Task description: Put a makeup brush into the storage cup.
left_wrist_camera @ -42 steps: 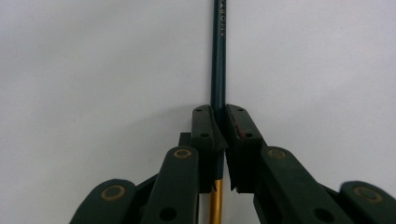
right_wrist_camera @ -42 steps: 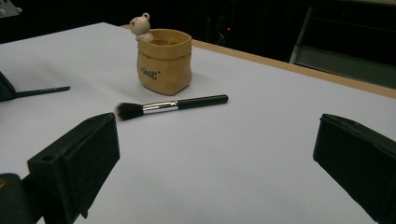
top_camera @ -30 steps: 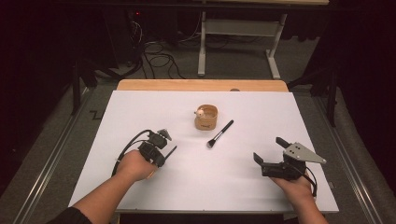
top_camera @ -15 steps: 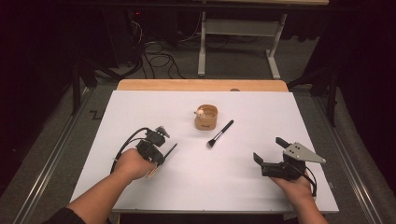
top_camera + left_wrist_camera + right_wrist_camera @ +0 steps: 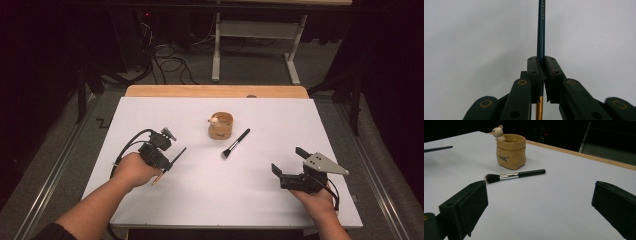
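Over the bench's (image 5: 150,210) near left, the left tongs (image 5: 541,67) pinch a slim pencil (image 5: 541,30) mid-shaft for carrying, while the right tongs (image 5: 539,202) sit spread, facing the brush (image 5: 515,175).

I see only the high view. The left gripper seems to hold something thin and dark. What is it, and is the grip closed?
Observer: The left gripper is shut on a dark teal pencil with a gold end; its pads press both sides.
Operator: What is printed on the cup?
Observer: The tan pot shows small dark lettering, too small to read.
Operator: Is the right gripper open?
Observer: Yes, the right gripper stands wide open and holds nothing; the makeup brush lies ahead of it.
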Tool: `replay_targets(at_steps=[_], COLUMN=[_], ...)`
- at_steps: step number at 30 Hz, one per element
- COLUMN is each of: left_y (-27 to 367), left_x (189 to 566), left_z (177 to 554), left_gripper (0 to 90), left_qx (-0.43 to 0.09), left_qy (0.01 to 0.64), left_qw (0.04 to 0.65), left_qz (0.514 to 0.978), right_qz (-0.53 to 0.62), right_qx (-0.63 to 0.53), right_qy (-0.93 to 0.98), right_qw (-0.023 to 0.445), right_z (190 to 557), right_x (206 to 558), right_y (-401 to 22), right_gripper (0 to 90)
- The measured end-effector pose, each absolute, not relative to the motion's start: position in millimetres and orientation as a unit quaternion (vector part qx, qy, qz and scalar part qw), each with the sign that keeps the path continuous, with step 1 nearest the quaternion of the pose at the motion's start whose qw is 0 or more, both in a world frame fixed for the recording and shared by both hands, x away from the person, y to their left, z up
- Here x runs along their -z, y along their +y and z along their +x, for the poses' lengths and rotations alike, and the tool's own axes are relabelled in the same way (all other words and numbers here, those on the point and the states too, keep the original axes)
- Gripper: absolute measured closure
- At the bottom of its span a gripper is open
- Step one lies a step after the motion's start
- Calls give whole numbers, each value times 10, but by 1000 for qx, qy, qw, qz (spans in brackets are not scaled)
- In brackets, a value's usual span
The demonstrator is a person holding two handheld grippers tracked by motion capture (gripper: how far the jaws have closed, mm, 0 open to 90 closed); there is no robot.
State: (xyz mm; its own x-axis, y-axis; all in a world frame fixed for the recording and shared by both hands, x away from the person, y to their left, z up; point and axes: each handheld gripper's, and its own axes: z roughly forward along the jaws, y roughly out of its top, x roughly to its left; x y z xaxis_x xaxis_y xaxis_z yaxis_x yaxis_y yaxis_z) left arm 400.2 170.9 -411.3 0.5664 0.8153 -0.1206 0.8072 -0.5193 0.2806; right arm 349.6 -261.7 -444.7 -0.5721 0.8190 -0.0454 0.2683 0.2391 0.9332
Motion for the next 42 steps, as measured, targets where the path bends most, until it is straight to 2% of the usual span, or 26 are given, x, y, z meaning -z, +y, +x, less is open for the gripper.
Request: replay_targets(at_steps=[17,42], left_y=[1773,1373], left_x=[3666,3809], left_z=[3933,3858], left_gripper=[830,831], left_qx=[-37,-40], left_qy=[450,373], left_qw=[137,130], left_qz=[882,918], right_qz=[367,318], right_qx=[-491,-490], right_qy=[739,769], right_qw=[279,259], right_z=[3511,3448], right_x=[4465,4426], right_y=[-2608,-2506], right_gripper=[12,27])
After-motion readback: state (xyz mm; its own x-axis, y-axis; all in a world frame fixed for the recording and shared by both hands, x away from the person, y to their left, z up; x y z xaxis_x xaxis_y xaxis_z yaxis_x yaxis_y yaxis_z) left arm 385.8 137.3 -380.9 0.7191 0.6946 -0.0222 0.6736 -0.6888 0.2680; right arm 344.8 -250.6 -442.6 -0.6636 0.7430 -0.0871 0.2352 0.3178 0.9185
